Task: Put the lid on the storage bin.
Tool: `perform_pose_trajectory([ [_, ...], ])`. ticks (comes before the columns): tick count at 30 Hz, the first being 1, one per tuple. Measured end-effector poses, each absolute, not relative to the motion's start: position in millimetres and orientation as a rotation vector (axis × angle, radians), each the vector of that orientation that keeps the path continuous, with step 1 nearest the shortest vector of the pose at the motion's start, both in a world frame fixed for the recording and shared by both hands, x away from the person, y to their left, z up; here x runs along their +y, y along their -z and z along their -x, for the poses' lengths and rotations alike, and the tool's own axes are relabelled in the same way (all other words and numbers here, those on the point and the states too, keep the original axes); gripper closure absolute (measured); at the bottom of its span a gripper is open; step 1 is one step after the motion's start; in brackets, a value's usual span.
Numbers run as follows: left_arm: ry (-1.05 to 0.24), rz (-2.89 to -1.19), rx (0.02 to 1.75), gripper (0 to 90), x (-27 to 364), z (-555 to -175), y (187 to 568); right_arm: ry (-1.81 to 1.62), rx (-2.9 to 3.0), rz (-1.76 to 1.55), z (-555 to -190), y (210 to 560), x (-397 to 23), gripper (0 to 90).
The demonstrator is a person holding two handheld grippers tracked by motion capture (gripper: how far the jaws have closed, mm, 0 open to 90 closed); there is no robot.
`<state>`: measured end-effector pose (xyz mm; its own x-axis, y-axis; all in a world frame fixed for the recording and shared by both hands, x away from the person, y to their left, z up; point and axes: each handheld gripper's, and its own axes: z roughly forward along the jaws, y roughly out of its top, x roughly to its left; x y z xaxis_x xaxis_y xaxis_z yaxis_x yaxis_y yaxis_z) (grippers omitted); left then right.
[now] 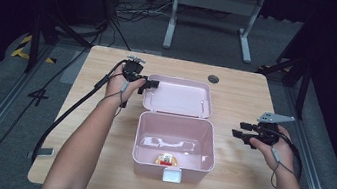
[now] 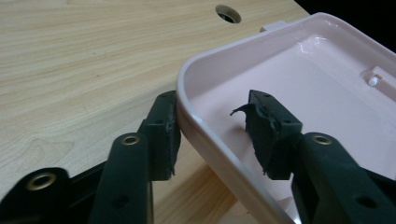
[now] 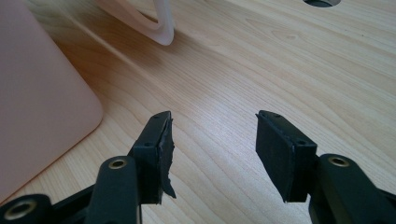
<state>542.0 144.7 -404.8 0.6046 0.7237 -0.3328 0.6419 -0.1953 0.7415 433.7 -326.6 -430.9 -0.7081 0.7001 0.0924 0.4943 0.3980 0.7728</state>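
Pink plastic box lid (image 2: 299,60): my left tool (image 2: 212,135) straddles its rim, part-closed but ungripping, so I pinch squarely before swinging it shut.

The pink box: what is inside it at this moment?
Inside the pink box, one small item with red and yellow parts lies against the front wall; what it is cannot be told. The rest of the floor appears bare and glossy. The front wall may hide the item's lower edge.

One pink box (image 1: 175,146) is sitting open, one small item (image 1: 167,159) is lying inside, and two grippers (image 1: 143,85) (image 1: 244,131) are flanking it.
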Motion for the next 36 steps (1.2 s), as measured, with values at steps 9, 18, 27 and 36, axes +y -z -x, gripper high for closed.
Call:
perform_pose_trajectory([
  [9, -0.144, -1.867, 1.098, 67.5, 147.7, -541.1, 394.8, -1.213, 2.409, -1.040, -433.4, 428.7, -325.0, 47.1],
  [18, -0.226, -1.870, 1.065, 69.1, 145.1, -537.3, 377.9, -1.227, 2.404, -1.025, -431.6, 424.3, -323.6, 47.7],
  [27, -0.289, -1.867, 1.043, 70.1, 143.3, -532.0, 363.6, -1.248, 2.414, -1.026, -429.1, 420.4, -320.2, 50.2],
  [36, -0.319, -1.850, 1.021, 72.3, 144.4, -526.5, 346.6, -1.248, 2.447, -0.979, -425.9, 414.9, -313.3, 50.9],
])
